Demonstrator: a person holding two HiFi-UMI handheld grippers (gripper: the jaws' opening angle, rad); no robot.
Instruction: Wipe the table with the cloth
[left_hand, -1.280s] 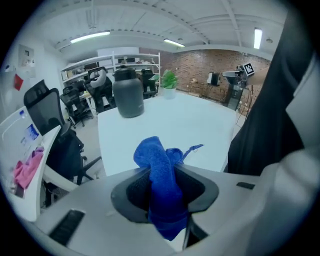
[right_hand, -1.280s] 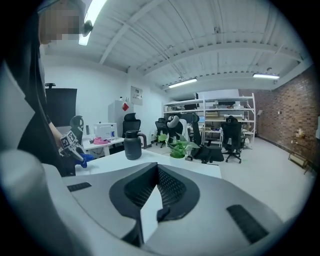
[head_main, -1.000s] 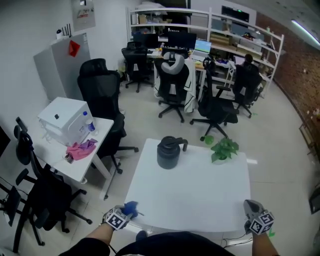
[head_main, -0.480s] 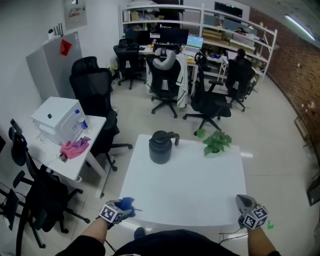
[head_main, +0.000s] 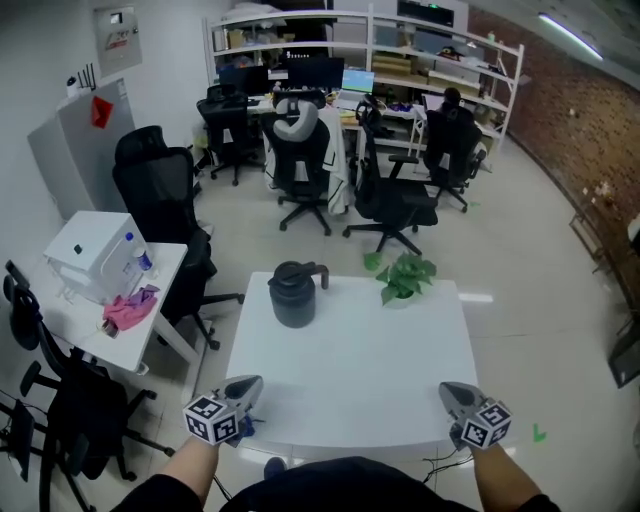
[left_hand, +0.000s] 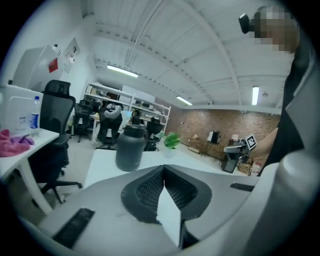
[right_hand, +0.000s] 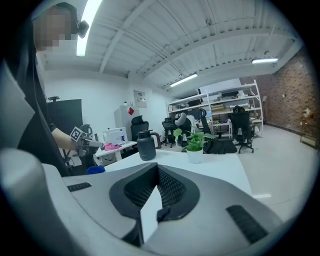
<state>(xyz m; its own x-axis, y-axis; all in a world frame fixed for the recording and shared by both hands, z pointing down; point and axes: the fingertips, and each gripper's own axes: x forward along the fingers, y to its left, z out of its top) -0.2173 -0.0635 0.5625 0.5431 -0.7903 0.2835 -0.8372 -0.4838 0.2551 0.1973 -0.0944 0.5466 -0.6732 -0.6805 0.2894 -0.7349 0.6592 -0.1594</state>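
Cloth (right_hand: 95, 170), blue, is seen from the right gripper view at the worktop's (head_main: 350, 370) near edge, just below the left gripper (head_main: 247, 385); from the head view it is almost wholly hidden. Left gripper and right gripper (head_main: 452, 392) are both closed on nothing.

head: steeply down | 2 gripper views: low, level over table (head_main: 350, 360) | shared: jug (head_main: 293, 295)
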